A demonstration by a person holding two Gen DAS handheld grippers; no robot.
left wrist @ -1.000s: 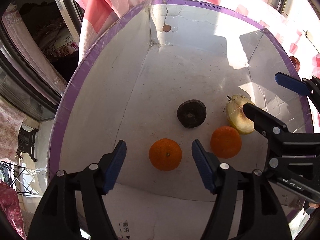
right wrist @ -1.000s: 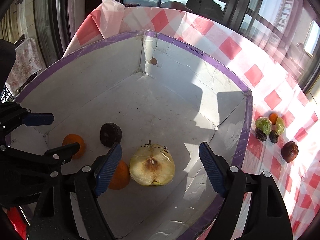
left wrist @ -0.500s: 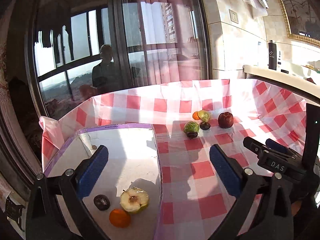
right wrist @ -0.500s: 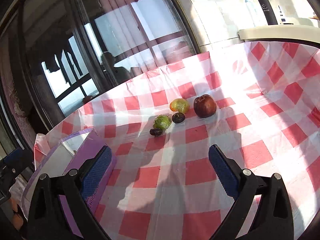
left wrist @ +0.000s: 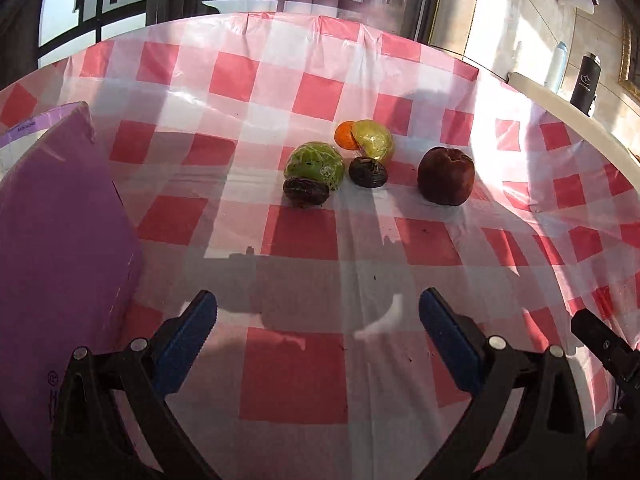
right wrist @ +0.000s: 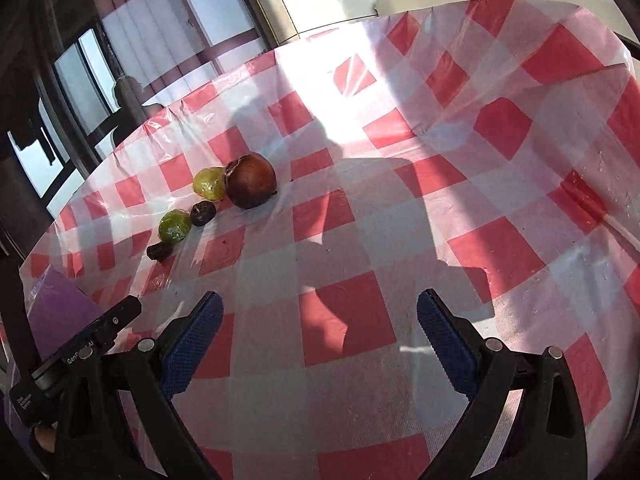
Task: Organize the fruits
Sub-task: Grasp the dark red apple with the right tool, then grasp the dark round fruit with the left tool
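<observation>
Fruits lie in a cluster on the red-checked tablecloth (left wrist: 296, 364): a dark red apple (left wrist: 446, 176), a green fruit (left wrist: 314, 165), a yellow-green fruit (left wrist: 374, 139), a small orange (left wrist: 344, 136) and two dark wrinkled fruits (left wrist: 305, 193) (left wrist: 367, 172). My left gripper (left wrist: 318, 338) is open and empty, well short of the cluster. My right gripper (right wrist: 320, 338) is open and empty; the apple (right wrist: 250, 186) and the green fruit (right wrist: 174, 226) lie to its far left. The purple-walled box (left wrist: 60, 240) stands at the left.
The box's purple corner shows at the lower left of the right wrist view (right wrist: 60, 312). A dark bottle (left wrist: 584, 82) and a white bottle (left wrist: 556, 64) stand on a ledge beyond the table. Windows and curtains lie behind the table's far edge.
Both grippers have come out of the box, where they hovered over the oranges and cut apple, and swung right to face the fruit cluster on the tablecloth. Both stayed open.
</observation>
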